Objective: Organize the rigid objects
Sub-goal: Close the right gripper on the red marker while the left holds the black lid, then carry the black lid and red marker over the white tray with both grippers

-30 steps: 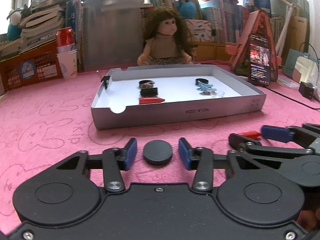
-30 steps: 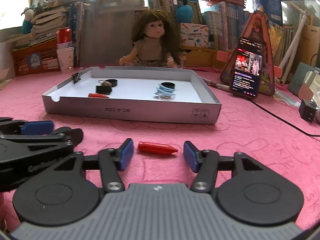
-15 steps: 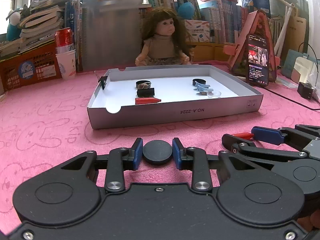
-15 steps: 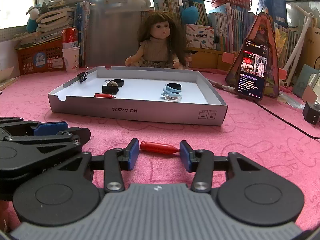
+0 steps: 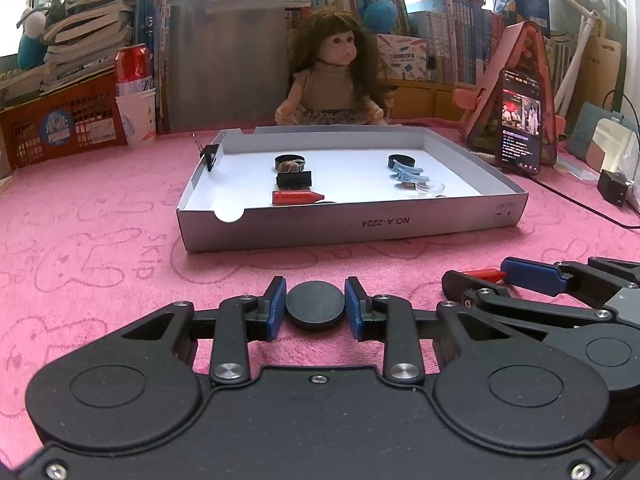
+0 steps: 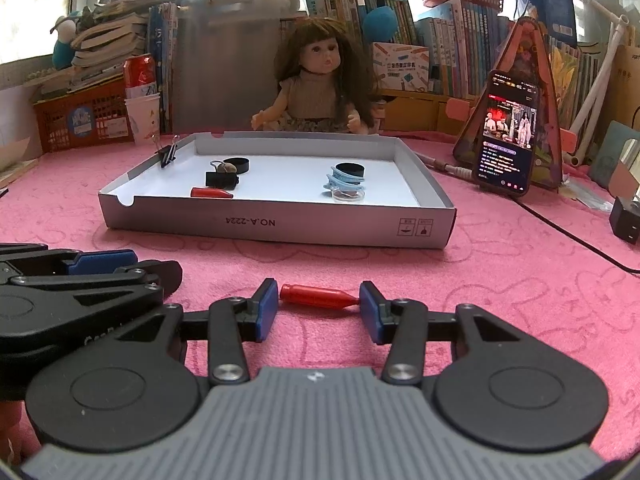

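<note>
Red bullet-shaped piece [image 6: 318, 298] lies on the pink fleecy cloth [image 6: 520, 292], long axis 9-to-3 o'clock, pointed tip at 3. Right gripper [image 6: 319, 312], held low and level, clamps it end to end. Left gripper [image 5: 315, 307], level alongside, is clamped on a flat matte black disc [image 5: 315, 305].

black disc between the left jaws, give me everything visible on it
The disc is a flat, round, matte black puck with a smooth unmarked top and a short straight side wall; the material looks like plastic or rubber. It lies flat, face up, on the pink cloth, in front of the tray. The left gripper has its blue pads against the disc's left and right edges, jaws closed on it. Whether it is lifted off the cloth cannot be told.
</note>
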Available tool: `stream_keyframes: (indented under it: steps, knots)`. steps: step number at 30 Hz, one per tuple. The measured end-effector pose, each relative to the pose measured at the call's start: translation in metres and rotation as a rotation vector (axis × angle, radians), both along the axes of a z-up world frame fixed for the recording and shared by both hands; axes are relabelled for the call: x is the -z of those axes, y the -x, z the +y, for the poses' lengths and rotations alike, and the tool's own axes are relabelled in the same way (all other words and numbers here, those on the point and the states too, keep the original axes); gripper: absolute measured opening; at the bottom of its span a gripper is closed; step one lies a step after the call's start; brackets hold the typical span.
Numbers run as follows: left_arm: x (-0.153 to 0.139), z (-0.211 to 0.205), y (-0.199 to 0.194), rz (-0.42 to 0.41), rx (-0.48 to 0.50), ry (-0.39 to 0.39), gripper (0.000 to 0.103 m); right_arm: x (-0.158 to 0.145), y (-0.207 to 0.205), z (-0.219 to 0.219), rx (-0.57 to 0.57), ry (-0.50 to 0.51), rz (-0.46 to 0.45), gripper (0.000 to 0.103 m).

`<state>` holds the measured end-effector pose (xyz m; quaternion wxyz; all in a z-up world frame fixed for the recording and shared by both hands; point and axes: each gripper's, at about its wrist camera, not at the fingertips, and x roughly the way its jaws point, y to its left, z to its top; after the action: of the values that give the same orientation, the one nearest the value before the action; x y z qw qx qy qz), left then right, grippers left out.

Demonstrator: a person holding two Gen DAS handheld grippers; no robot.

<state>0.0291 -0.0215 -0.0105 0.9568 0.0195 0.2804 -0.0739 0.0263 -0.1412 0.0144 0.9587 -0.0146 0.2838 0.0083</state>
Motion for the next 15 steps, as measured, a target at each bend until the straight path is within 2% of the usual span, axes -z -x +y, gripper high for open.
stream_keyframes:
  steps: [9,15]
  knots:
    - [-0.006,0.004,-0.002,0.029,-0.007,0.047,0.03,-0.005,0.0,-0.003,-0.008,-0.014,-0.012,0.051]
    - [-0.011,0.003,-0.002,0.02,-0.006,0.051,0.03,-0.01,0.0,-0.004,-0.011,-0.018,-0.026,0.051]
